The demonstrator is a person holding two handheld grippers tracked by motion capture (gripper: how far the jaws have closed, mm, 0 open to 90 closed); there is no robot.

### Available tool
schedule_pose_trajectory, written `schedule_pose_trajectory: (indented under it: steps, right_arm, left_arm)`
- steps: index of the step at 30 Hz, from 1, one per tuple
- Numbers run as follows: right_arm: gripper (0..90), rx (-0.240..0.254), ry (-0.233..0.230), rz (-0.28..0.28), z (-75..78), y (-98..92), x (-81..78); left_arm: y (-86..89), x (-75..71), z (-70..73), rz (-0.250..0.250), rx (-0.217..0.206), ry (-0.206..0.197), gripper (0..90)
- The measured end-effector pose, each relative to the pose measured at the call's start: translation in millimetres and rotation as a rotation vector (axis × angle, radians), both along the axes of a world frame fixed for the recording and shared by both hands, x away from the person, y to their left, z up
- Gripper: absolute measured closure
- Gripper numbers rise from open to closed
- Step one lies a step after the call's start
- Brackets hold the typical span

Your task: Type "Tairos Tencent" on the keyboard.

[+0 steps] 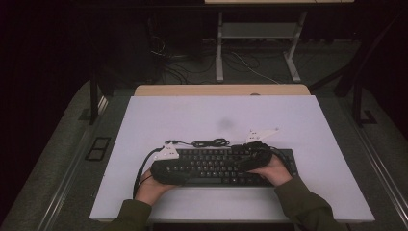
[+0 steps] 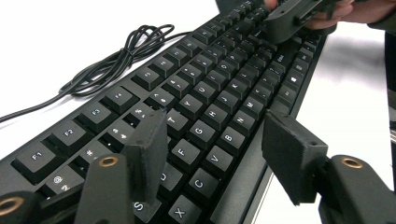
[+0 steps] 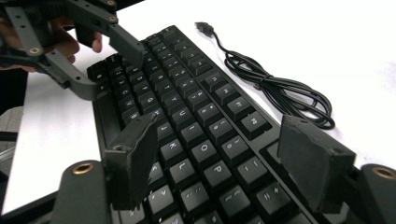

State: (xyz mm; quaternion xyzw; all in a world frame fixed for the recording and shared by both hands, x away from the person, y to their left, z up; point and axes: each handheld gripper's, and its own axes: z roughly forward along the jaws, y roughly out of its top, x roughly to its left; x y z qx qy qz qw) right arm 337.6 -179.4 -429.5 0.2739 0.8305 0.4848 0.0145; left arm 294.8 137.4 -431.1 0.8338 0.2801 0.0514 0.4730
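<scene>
A black keyboard [image 1: 216,166] lies on the white board [image 1: 221,115], lengthwise from left to right. Its black cable [image 1: 211,143] is coiled just behind it, the plug loose. My left gripper [image 1: 166,166] hovers over the keyboard's left end. In the left gripper view it [image 2: 219,156] is open, one jaw over the letter keys [image 2: 205,116] and the other past the front edge. My right gripper [image 1: 255,156] is over the right end. In the right gripper view it [image 3: 222,161] stands open above the keys [image 3: 196,135], nothing pinched. The coiled cable [image 3: 280,91] lies to its right.
The white board covers a wooden table [image 1: 221,90]. A metal desk frame [image 1: 219,48] and loose floor cables [image 1: 183,62] stand behind the table. Bare white surface stretches behind the keyboard and to both sides.
</scene>
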Motion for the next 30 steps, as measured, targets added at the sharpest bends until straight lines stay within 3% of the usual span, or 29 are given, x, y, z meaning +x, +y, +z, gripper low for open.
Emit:
schedule_pose_trajectory:
  steps: [10, 27, 30]
  right_arm:
    - [40.9, -0.002, 0.003, 0.013, 4.9, -14.6, -10.0]
    - [88.1, -0.054, 0.002, 0.06, 4.0, -32.1, -27.2]
    - [89.4, -0.076, 0.002, 0.077, 2.1, -33.7, -29.3]
  left_arm:
    - [0.6, 1.3, -0.7, 0.013, 0.0, -0.004, 33.9]
    - [2.3, 1.3, -0.4, 0.024, -0.008, -0.007, 33.3]
    - [2.4, 1.5, -0.4, 0.023, -0.01, -0.009, 32.9]
